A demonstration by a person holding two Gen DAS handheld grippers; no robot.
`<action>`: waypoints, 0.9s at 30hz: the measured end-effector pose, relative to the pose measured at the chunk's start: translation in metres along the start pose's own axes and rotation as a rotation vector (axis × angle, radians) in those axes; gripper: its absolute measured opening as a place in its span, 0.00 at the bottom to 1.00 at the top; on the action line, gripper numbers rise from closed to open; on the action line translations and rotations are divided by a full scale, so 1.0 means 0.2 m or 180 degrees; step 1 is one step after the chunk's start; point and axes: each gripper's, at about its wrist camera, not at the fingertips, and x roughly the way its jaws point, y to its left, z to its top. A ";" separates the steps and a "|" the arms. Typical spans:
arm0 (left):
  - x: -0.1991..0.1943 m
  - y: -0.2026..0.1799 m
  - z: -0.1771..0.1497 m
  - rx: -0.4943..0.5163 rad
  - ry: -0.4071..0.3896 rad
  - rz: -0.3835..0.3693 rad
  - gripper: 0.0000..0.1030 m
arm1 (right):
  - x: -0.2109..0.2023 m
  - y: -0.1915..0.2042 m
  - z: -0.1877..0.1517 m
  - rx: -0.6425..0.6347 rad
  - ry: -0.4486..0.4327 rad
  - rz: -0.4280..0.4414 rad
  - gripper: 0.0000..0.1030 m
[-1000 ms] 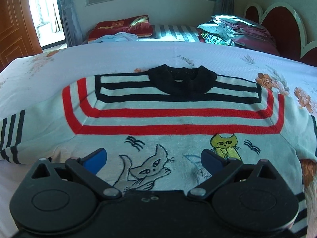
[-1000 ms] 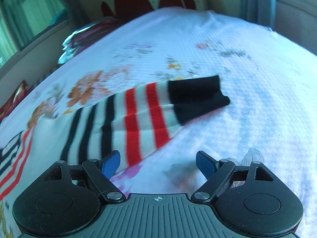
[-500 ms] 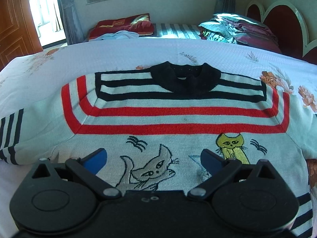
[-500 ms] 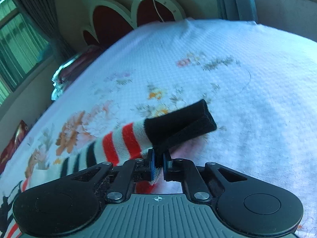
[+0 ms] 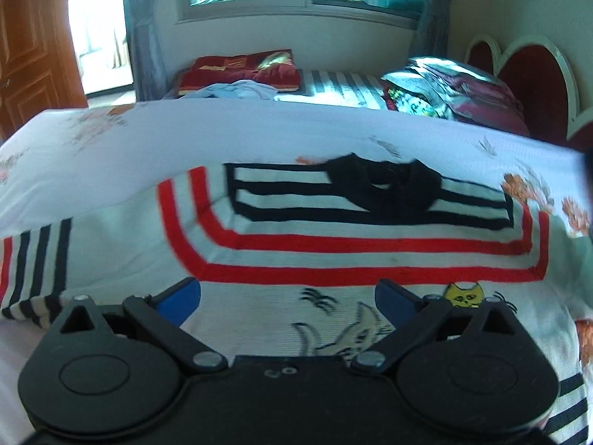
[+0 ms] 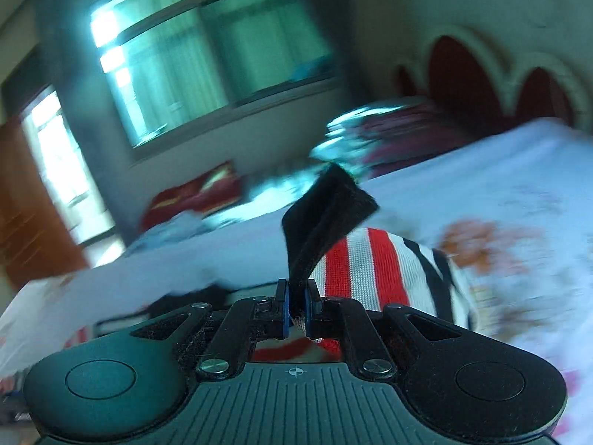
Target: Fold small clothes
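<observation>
A small white sweater [image 5: 333,252] with red and black stripes, a black collar [image 5: 385,185] and cat drawings lies flat on the bed. My left gripper [image 5: 287,302] is open and empty just above the sweater's chest. My right gripper [image 6: 296,309] is shut on the sweater's sleeve [image 6: 367,270] at its black cuff [image 6: 326,207] and holds it lifted off the bed. The cuff sticks up past the fingers. The other sleeve [image 5: 37,259] lies flat at the left in the left wrist view.
The bed has a white floral cover [image 5: 185,141]. A red pillow [image 5: 244,70] and a pile of folded clothes [image 5: 444,92] lie on a second bed behind. A red headboard [image 5: 526,74] is at the right, a wooden door [image 5: 29,59] at the left.
My right gripper closed on the sleeve cuff, lifted it off the bed and swung it left toward the sweater's body. My left gripper stayed open and moved slightly forward.
</observation>
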 end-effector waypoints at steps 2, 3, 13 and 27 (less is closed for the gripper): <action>-0.02 0.09 0.00 -0.0135 -0.0003 -0.0002 0.97 | 0.10 0.20 -0.10 -0.0140 0.0201 0.0251 0.07; -0.02 0.13 0.00 -0.0197 0.0006 -0.0009 0.97 | 0.14 0.29 -0.15 -0.0185 0.0297 0.0346 0.07; 0.05 0.27 -0.05 -0.0531 0.0306 -0.0517 0.97 | 0.34 0.52 -0.47 -0.0246 0.1025 0.0559 0.10; 0.30 -0.02 -0.14 -0.0765 0.0598 -0.1193 0.43 | -0.08 -0.02 -0.44 -0.0283 0.0604 -0.0572 0.49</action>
